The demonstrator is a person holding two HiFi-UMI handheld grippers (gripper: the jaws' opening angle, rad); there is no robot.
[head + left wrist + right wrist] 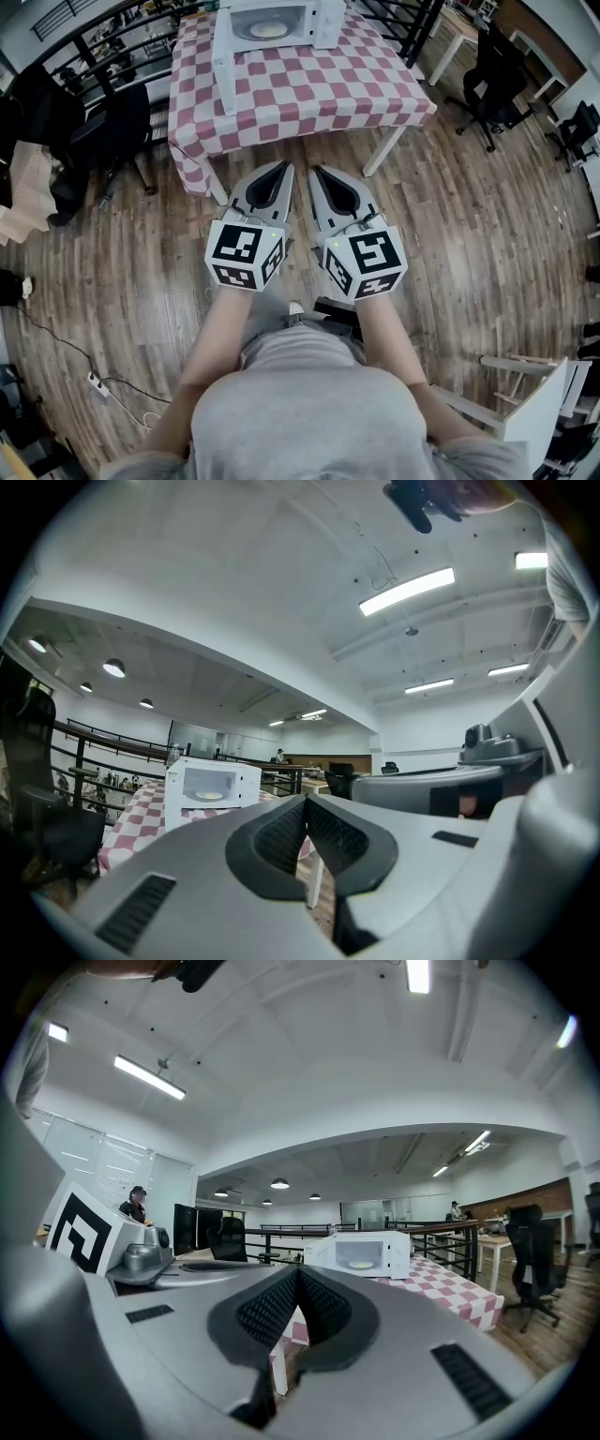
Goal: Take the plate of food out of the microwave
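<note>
1. Left hand-held gripper (284,171) and right hand-held gripper (315,172): jaws closed, empty, side by side, well short of the counter (309,94). Judged: approach stage.
2. Plate of food (269,29) sits inside the microwave (326,23); its door (222,66) stands open, giving access.
3. Counter has a checked cloth; wooden floor (469,234), office chair (492,84) nearby.

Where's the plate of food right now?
In the head view's top centre, the plate of food sits inside the open microwave on the checkered table.

Left gripper (307,801) is holding its jaws together, empty, facing the microwave (212,787) standing on the checkered table (139,806), plate (210,796) showing inside.
</note>
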